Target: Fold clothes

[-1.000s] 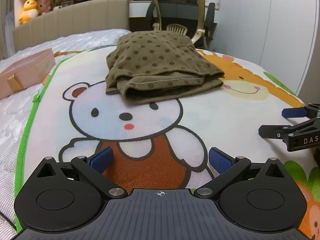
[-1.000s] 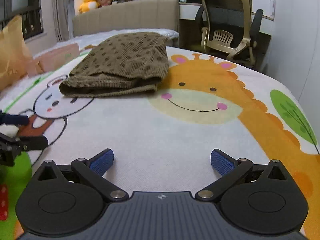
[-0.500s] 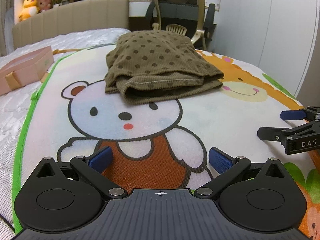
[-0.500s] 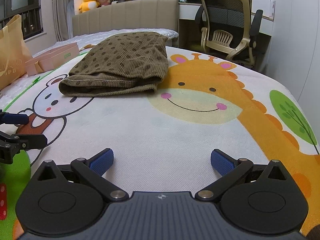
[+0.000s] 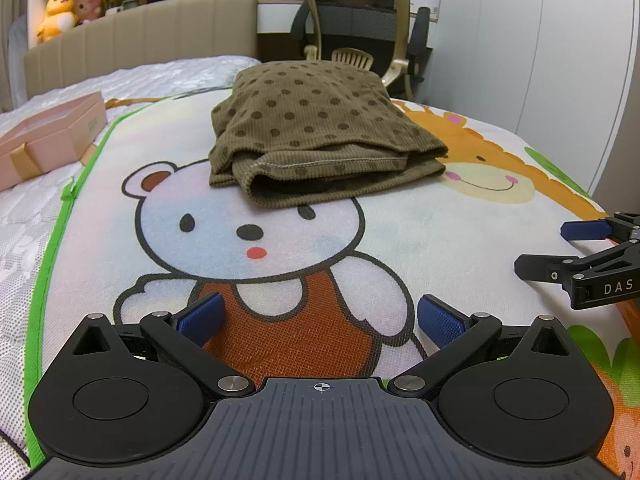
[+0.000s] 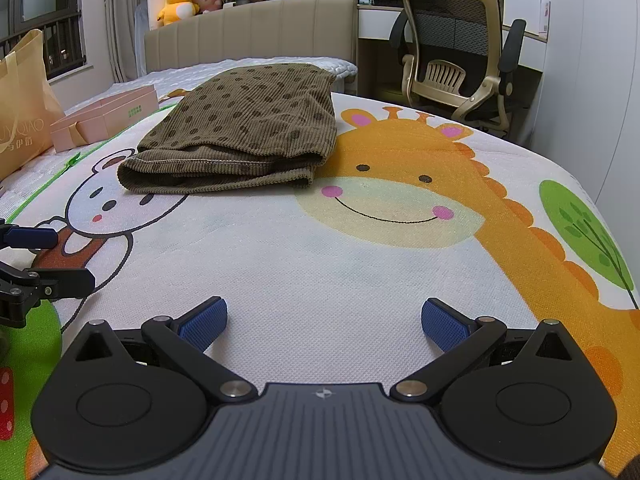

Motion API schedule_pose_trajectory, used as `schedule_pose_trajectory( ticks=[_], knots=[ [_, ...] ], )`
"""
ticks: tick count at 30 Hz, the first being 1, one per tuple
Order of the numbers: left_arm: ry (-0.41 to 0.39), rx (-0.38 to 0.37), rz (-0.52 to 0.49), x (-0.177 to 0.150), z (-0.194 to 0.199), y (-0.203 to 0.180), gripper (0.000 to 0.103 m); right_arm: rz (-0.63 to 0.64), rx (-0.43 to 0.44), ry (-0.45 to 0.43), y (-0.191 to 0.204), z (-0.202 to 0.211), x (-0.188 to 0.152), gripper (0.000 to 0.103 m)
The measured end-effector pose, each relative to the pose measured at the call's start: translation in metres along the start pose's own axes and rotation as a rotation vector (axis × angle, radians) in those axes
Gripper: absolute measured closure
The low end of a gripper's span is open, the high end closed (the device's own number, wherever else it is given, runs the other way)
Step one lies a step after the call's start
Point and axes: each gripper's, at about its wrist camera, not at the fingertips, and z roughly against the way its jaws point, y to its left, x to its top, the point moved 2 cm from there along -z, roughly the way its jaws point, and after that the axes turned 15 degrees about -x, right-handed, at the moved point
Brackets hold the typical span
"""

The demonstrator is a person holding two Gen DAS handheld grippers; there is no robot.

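A brown dotted garment (image 5: 320, 136) lies folded in a flat stack on the cartoon mat (image 5: 420, 232), over the bear's head; the right wrist view shows the garment (image 6: 244, 136) left of the giraffe's face. My left gripper (image 5: 320, 318) hovers open over the bear's orange shirt, well short of the garment, nothing between its blue pads. My right gripper (image 6: 324, 320) is open too, above bare white mat in front of the giraffe. Each gripper shows in the other's view: the right gripper (image 5: 560, 248) at the right edge, the left gripper (image 6: 56, 256) at the left edge.
A pink gift box (image 5: 48, 140) sits on the white bedding at the left, and a tan paper bag (image 6: 22, 108) stands beyond it. The padded headboard (image 6: 248, 36) carries plush toys. An office chair (image 6: 456, 56) stands past the bed's far right corner.
Both views have shifted only slightly; the garment sits a touch lower and nearer in frame. Both grippers stay open and the garment has not moved.
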Motion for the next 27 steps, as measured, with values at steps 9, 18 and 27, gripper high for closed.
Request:
schedule_pose_trajectory(
  ticks=[9, 18, 27],
  knots=[
    [-0.002, -0.004, 0.005, 0.0003, 0.0002, 0.0010, 0.000, 0.000, 0.000, 0.000, -0.0001, -0.0002, -0.0001, 0.000],
    [0.002, -0.001, 0.003, 0.0005, -0.0003, 0.0005, 0.000, 0.000, 0.000, 0.000, 0.0004, -0.0002, 0.0000, 0.000],
    [0.010, 0.007, -0.005, 0.0007, -0.0018, 0.0005, 0.000, 0.000, 0.000, 0.000, 0.0007, -0.0003, 0.0000, 0.000]
  ],
)
